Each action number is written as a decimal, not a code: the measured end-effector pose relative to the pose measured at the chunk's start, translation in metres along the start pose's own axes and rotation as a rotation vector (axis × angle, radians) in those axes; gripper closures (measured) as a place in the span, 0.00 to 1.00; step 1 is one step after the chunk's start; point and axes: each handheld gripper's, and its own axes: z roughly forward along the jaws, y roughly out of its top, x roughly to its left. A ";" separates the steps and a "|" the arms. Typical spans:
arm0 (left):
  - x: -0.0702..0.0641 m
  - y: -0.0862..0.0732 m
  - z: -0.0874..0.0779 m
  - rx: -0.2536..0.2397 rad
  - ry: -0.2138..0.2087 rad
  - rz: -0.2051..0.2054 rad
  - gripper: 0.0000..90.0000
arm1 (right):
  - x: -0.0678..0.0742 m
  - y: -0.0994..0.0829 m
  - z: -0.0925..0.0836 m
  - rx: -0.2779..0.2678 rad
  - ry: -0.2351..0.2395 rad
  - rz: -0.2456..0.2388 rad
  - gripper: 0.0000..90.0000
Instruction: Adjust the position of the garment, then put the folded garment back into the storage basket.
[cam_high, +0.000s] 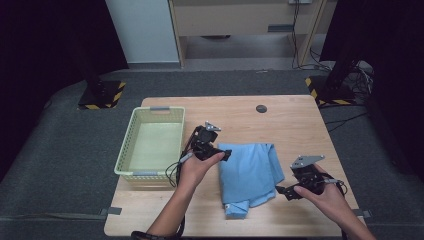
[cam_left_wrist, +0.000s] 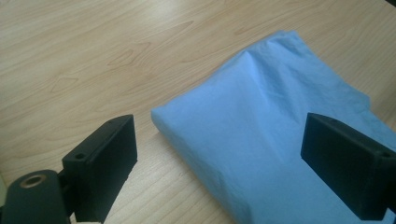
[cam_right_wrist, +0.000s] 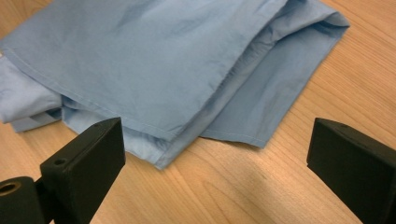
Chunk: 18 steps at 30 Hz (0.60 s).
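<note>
A folded light blue cloth (cam_high: 250, 175) lies on the wooden table (cam_high: 280, 120), in layers with loose edges at its near end. My left gripper (cam_high: 224, 155) hovers at the cloth's far left corner, open, with the folded corner (cam_left_wrist: 243, 130) between and ahead of its jaws. My right gripper (cam_high: 281, 191) is open at the cloth's near right edge, and the layered hems (cam_right_wrist: 187, 93) lie just ahead of its jaws. Neither gripper holds anything.
A pale yellow-green plastic basket (cam_high: 131, 145) stands empty at the table's left side, close to my left hand. A small dark round disc (cam_high: 261, 108) sits near the table's far edge. Bare wood lies to the right of the cloth and behind it.
</note>
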 end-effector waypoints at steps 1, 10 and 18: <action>0.001 -0.001 0.001 0.003 0.002 -0.003 0.11 | -0.001 0.000 0.000 -0.001 -0.002 0.003 0.05; 0.007 -0.002 0.010 -0.009 0.029 -0.024 0.11 | -0.008 -0.004 0.004 0.002 -0.017 0.021 0.05; 0.006 -0.009 0.016 0.015 0.027 -0.024 0.13 | -0.011 -0.010 0.007 0.010 -0.022 0.031 0.05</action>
